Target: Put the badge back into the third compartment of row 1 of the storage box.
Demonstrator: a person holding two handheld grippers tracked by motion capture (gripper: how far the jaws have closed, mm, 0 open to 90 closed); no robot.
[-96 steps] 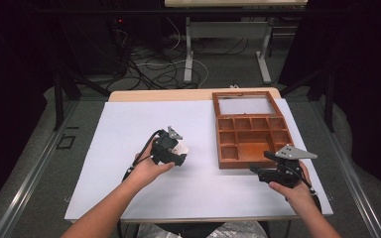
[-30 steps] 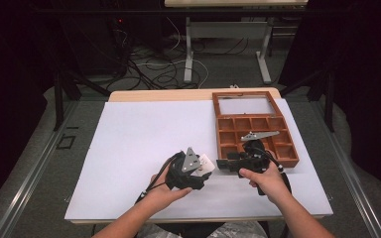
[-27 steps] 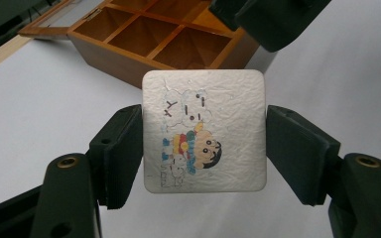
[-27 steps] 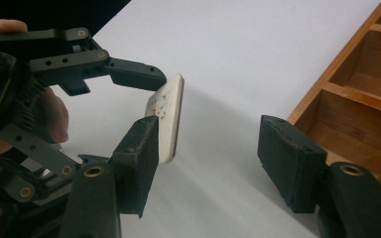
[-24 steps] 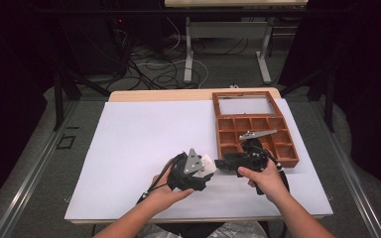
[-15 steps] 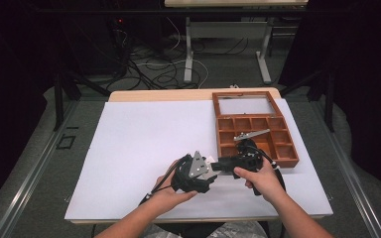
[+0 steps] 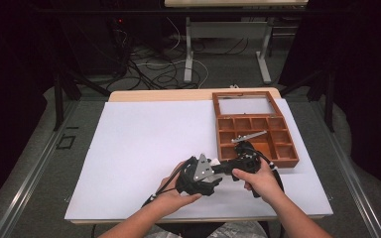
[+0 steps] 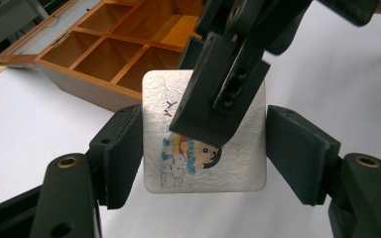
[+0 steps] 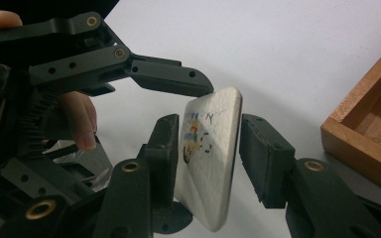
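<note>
Black two-jaw grippers (image 7: 217, 171) with brass screws, trailing cables

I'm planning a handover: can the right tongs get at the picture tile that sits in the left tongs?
Likely yes. The right tongs straddle the tile, one jaw at each face, while the left tongs grip its side edges and leave both faces free. Whether the right pair has closed is unclear.

Lit evenly from above; bright on the white counter (image 7: 129, 148), dark and murky beyond its edges; soft, faint shadows under the hands; no harsh glare, only mild washout on the white surface in both gripper views; slightly soft and grainy in the high view; sharp on the small printed tile (image 8: 206, 148) up close, blurred on the wooden tray (image 8: 104, 54) behind and on the nearest black jaws.
</note>
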